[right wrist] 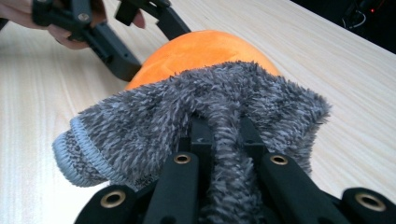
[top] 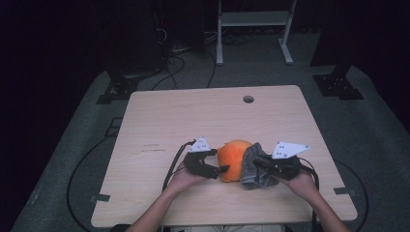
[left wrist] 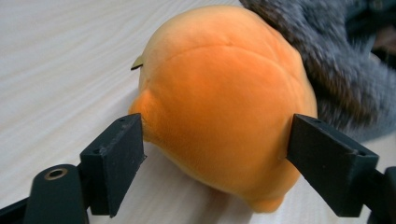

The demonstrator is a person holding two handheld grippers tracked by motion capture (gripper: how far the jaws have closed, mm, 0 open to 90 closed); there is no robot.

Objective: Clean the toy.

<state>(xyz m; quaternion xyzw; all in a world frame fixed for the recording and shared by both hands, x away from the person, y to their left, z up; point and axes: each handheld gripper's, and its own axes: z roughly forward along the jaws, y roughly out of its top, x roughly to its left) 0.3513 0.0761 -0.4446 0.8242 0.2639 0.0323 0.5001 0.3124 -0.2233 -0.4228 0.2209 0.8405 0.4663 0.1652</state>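
Observation:
A round orange plush toy [top: 234,159] lies on the light wooden table [top: 193,111] near its front edge. My left gripper [top: 220,169] reaches it from the left. In the left gripper view the two black jaws stand wide on either side of the plush [left wrist: 224,107], at its surface without squeezing it. My right gripper [top: 256,162] is shut on a fuzzy grey cloth [top: 254,176] that drapes against the plush's right side. In the right gripper view a fold of the cloth [right wrist: 163,116] is pinched between the jaws, with the orange plush [right wrist: 201,49] and the left gripper [right wrist: 152,49] behind it.
A round cable hole [top: 248,99] is in the table's far side. The tabletop stretches bare to the back and left. Beyond it on the grey floor are cables [top: 179,63] and a white stand frame [top: 254,29].

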